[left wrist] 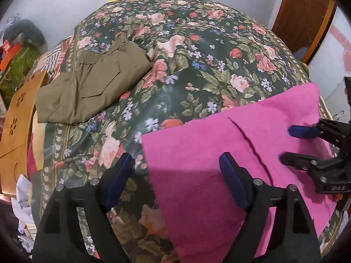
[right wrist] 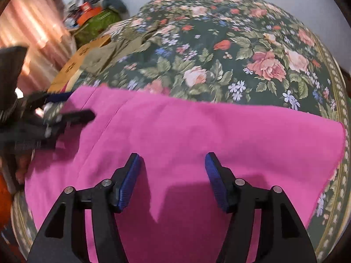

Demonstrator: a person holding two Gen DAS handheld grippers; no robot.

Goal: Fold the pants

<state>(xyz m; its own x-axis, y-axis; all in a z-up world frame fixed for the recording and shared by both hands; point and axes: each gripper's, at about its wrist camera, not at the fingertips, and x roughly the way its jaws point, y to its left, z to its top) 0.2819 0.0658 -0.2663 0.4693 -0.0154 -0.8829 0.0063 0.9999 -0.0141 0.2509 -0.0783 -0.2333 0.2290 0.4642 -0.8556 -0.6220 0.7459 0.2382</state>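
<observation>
Pink pants (left wrist: 219, 153) lie flat on the near part of a floral-covered table (left wrist: 186, 70); they also fill the near half of the right wrist view (right wrist: 197, 135). My left gripper (left wrist: 175, 166) is open and empty, hovering over the pants' left edge. My right gripper (right wrist: 173, 166) is open and empty above the middle of the pink cloth. The right gripper also shows at the right of the left wrist view (left wrist: 294, 144), and the left gripper at the left of the right wrist view (right wrist: 76, 107).
Folded olive-green pants (left wrist: 87, 87) lie at the table's far left. A wooden panel (left wrist: 17, 127) stands beside the table's left edge, with clutter (left wrist: 15, 54) behind it. A brown door (left wrist: 307, 15) is at the far right.
</observation>
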